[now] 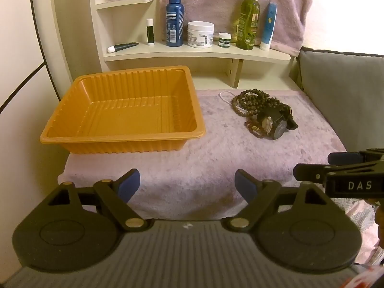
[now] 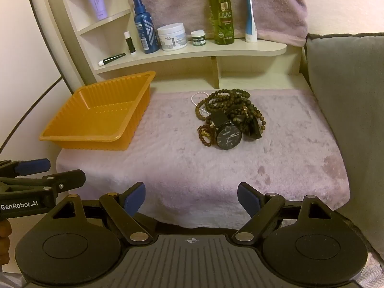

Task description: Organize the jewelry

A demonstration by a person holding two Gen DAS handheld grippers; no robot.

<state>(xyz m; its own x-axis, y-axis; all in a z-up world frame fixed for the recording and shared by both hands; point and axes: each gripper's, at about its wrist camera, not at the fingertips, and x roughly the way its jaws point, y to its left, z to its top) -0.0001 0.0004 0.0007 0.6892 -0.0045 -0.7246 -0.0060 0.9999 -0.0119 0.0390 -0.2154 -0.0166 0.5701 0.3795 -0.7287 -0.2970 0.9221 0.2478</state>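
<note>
Not started: tray (image 1: 72, 110) empty, jewelry (image 2: 228, 120) piled. Left gripper (image 1: 187, 184), right gripper (image 2: 191, 198) spread, holding nothing. Next: pick watch (image 2: 229, 137).

Tray (image 2: 96, 120) ahead-left of the right gripper (image 2: 191, 200): ribbed orange plastic, slight gloss. Cloth (image 2: 216, 168) under both tools – pink, fuzzy, matt. Watch (image 2: 228, 137) dead ahead – glossy glass face; beads (image 2: 225, 100) look like dull wood. Gripper pads (image 2: 135, 199) matt blue.
</note>
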